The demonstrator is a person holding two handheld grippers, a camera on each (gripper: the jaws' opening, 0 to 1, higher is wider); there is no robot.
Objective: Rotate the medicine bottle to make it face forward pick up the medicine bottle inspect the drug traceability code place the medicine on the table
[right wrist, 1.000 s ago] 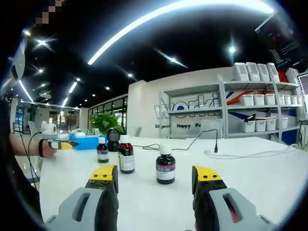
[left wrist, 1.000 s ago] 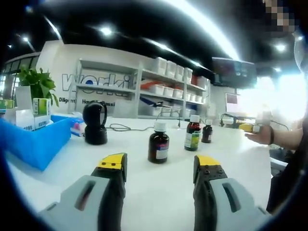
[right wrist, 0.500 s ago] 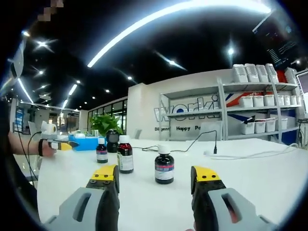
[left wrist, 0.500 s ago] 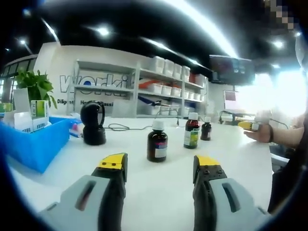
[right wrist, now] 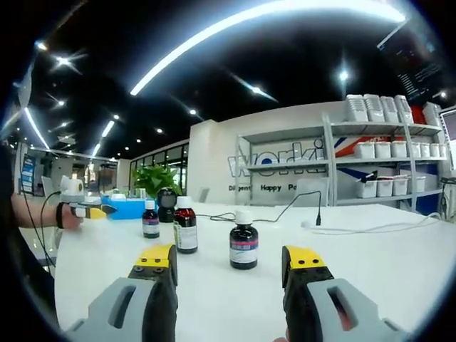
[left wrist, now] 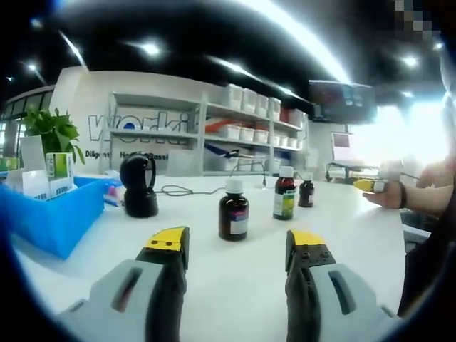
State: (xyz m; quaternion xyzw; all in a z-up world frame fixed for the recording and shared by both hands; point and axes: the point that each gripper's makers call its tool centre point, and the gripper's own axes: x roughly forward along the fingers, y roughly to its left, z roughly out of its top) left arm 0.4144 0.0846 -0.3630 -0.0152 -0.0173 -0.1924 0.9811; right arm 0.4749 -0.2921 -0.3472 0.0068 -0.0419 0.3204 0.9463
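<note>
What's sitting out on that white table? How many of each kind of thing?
Brown glass medicine bottles with white caps: 3
Black barcode scanner on a stand: 1
Blue plastic bin holding cartons: 1
Total: 5

— What is different now?
— In the right gripper view the nearest bottle (right wrist: 244, 246) sits a bit higher, nearer the middle of the frame.
— And the bottles themselves?
— They look unmoved.

We're in a bright showroom-style lab: white wall shelving (left wrist: 246, 132) stacked with white storage bins (right wrist: 385, 147) (big grey lettering behind). Long ceiling light strips (right wrist: 263, 14) glow over a white worktable (left wrist: 235, 263).
</note>
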